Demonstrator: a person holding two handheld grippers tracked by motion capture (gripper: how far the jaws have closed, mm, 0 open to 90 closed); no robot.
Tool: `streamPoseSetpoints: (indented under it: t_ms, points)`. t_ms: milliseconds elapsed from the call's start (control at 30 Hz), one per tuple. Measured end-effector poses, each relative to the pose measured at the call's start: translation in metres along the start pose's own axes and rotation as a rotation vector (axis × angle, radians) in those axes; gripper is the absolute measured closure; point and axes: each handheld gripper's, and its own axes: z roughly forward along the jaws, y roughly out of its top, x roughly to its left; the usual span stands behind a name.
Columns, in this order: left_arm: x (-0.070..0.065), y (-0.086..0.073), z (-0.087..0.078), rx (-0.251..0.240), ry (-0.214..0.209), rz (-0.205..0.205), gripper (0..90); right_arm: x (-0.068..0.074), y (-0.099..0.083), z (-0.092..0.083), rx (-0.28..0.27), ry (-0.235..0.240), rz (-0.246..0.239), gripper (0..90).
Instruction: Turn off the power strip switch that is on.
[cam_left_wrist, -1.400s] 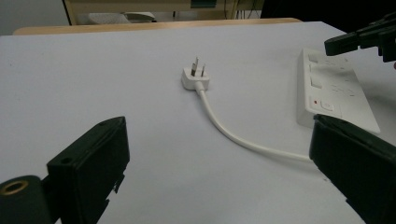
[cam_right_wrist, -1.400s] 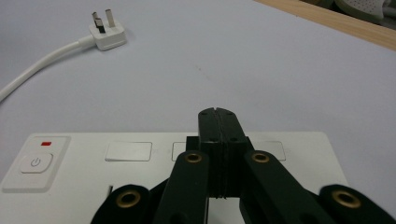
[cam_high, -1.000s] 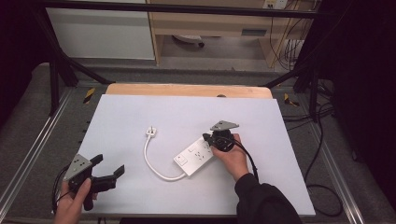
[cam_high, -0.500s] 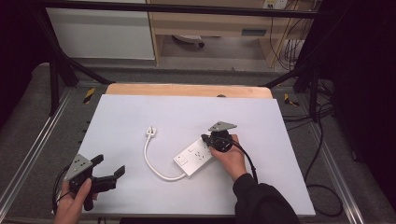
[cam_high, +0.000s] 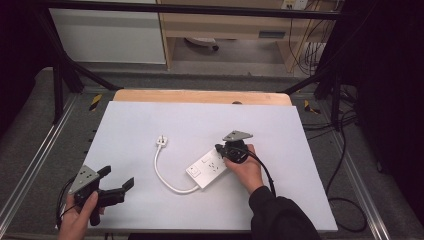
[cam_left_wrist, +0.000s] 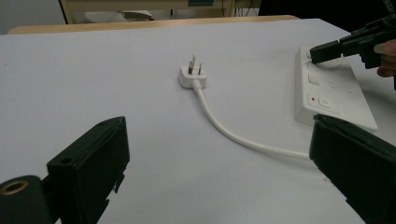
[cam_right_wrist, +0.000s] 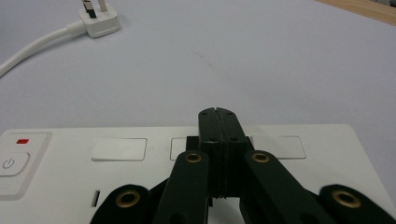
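Dark workshop floor and black frame rails surround a pale, matt white table top (cam_high: 150, 125) with a strip of bare wood (cam_high: 200, 96) along its far edge.

Item one: we record a white, flat rectangular plastic power strip (cam_high: 207, 167), smooth and glossy, lying at an angle near the middle of the table. Its upper face carries rectangular socket covers and a power button (cam_right_wrist: 11, 164) with a small red mark at one end.

Item two: a white round cable (cam_high: 162, 175) curves from the strip's near end to a white moulded plug (cam_high: 161, 141), which lies on its back with metal pins up, apart from the strip.

Item three: the right gripper (cam_high: 224, 149), black hard plastic with brass rivets and a grey three-cornered plate, is held by the right hand (cam_high: 245, 170). Its jaws are pressed fully together, nothing between them, and their tips rest on the strip's top face near its far end.

Item four: the left gripper (cam_high: 117, 182), same make, is held by the left hand (cam_high: 80, 217) at the table's near left corner, jaws spread wide and empty, well apart from the strip.

We note broad bare surface to the left, the far side and the right of the strip; the near edge is close to both forearms.
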Motion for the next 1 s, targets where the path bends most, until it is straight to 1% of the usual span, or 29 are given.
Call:
streamPoseSetpoints:
  t_ms: [600,1000]
  points:
    - [0.0001,0.0001,-0.0001,-0.003,0.001,0.001,4.9,-0.0015,-0.0007,-0.0004,-0.005,-0.011,-0.006,90.0]
    - [-0.0001,-0.0001,-0.0001,-0.001,0.000,0.001,4.9,-0.0015,-0.0023,-0.0001,-0.016,-0.010,0.004,90.0]
